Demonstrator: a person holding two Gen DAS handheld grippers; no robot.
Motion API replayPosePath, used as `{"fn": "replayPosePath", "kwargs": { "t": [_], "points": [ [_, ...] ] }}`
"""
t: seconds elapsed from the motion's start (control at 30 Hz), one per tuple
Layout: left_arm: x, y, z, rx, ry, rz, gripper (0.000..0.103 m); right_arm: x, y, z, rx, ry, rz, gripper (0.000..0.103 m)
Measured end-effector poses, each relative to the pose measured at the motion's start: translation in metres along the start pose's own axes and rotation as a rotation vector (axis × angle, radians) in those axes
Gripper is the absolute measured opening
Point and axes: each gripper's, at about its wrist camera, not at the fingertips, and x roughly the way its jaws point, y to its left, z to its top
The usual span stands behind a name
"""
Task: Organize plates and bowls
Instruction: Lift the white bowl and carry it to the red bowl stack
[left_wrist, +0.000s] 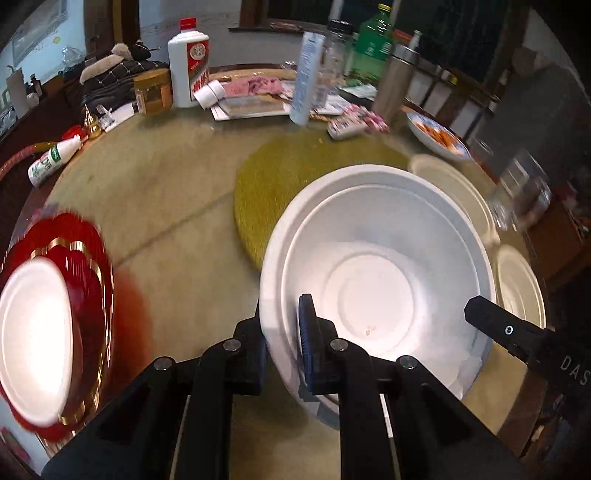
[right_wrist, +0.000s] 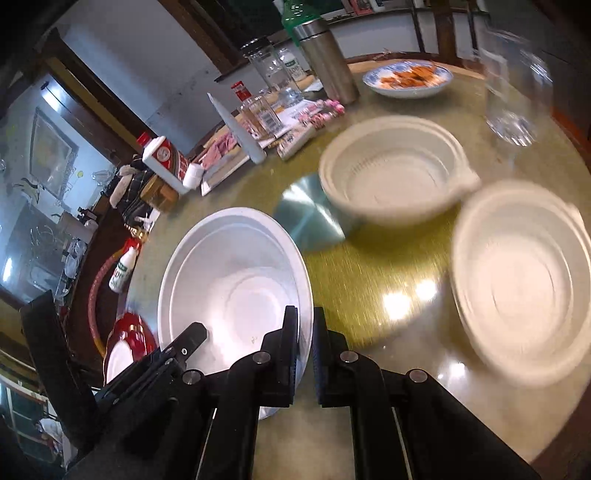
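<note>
Both grippers grip the same big white bowl (left_wrist: 376, 266) by its rim, 1 on each side. Left gripper (left_wrist: 286, 339): fingers narrow, pinched on the near-left rim, 1 blue-padded finger inside the bowl, the other outside the wall. Right gripper (right_wrist: 304, 354): fingers narrow too, clamped over the bowl's (right_wrist: 236, 284) right rim; its tip also shows in the left wrist view at the bowl's right edge. The bowl looks like 2 nested white pieces, with a small speck on its floor. It sits over the edge of a round yellow-green mat (left_wrist: 295, 173) on the counter (left_wrist: 159, 206); whether it touches the mat or is lifted cannot be told.

Right of the bowl, 2 cream plastic bowls: 1 with a spout-like lip (right_wrist: 395, 170) farther back on the mat, 1 nearer (right_wrist: 521, 280) at the counter's right side, both blurred and apart from the white bowl. Left of it, a red scalloped plate with gold trim (left_wrist: 88, 266) carries a white plate (left_wrist: 35, 339). At the back of the counter: a white liquor bottle (left_wrist: 188, 62), a steel flask (right_wrist: 327, 61), a blue-patterned dish with orange food (right_wrist: 408, 79), a clear glass (right_wrist: 513, 85).
</note>
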Motion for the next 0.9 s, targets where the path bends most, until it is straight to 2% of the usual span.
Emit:
{"fn": "replayPosePath", "kwargs": {
  "t": [0.17,0.37,0.7,0.9],
  "points": [
    [-0.007,-0.001,-0.033,0.022,0.015,-0.01,0.012,-0.013,-0.012,-0.041,0.023,-0.001,-0.004,0.007],
    [-0.016,0.001,-0.055,0.044,0.008,-0.015,0.012,-0.026,-0.019,-0.069,0.032,-0.016,0.012,0.007],
    [-0.036,0.006,-0.063,0.058,-0.035,-0.016,0.012,-0.044,-0.009,-0.082,0.006,-0.055,0.023,0.007],
    [-0.039,0.012,-0.066,0.057,-0.033,-0.016,0.012,-0.044,-0.005,-0.085,0.003,-0.052,0.037,0.007]
  ]
}}
